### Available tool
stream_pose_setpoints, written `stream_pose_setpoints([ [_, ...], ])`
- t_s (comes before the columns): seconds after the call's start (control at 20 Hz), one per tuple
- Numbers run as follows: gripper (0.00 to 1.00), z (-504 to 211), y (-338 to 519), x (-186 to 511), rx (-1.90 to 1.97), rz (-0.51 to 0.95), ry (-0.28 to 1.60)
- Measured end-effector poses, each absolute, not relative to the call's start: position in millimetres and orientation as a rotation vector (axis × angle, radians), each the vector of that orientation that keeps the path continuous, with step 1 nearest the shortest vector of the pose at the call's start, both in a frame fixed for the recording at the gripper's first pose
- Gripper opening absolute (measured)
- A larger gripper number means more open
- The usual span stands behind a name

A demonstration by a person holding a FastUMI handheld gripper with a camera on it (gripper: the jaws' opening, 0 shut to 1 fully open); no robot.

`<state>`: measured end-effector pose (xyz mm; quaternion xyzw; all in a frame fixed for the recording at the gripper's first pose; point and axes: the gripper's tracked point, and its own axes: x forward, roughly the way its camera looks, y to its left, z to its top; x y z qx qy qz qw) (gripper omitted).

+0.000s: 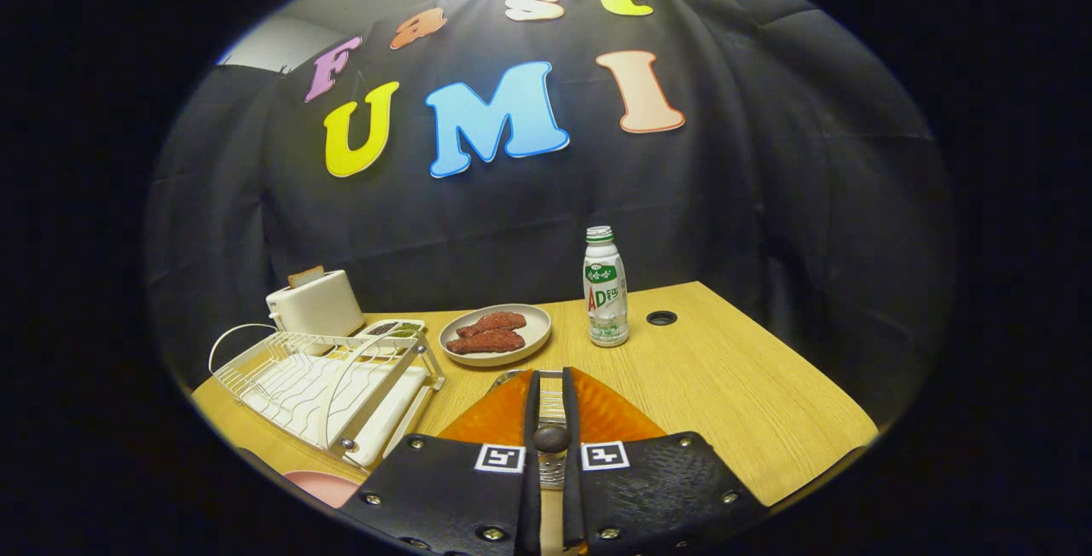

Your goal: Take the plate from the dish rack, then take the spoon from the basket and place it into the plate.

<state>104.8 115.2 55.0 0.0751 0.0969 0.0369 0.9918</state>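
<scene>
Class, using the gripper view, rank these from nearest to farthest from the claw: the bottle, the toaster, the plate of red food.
The claw has its fingers nearly closed.
1. Plate of red food, just ahead, slightly left.
2. Bottle, beyond, to the right.
3. Toaster, far left, behind the dish rack.

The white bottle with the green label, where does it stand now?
In the gripper view the bottle stands upright on the wooden table, beyond the nearly closed fingers, between the plate of red food and a round table hole.

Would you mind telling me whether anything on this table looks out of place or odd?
One oddity: the dish rack holds no plate; a pink plate lies below its near corner. The hand-held gripper is closed on a spoon handle over the wire basket. The bottle stands upright; nothing spilled.
</scene>
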Motion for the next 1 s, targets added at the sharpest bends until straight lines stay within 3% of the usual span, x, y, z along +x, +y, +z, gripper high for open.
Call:
stream_pose_setpoints([
  [0.45,0.10,116,121,100,0.038,0.081,0.204],
  [1.0,0.10,188,125,42,0.006,0.076,0.156],
])
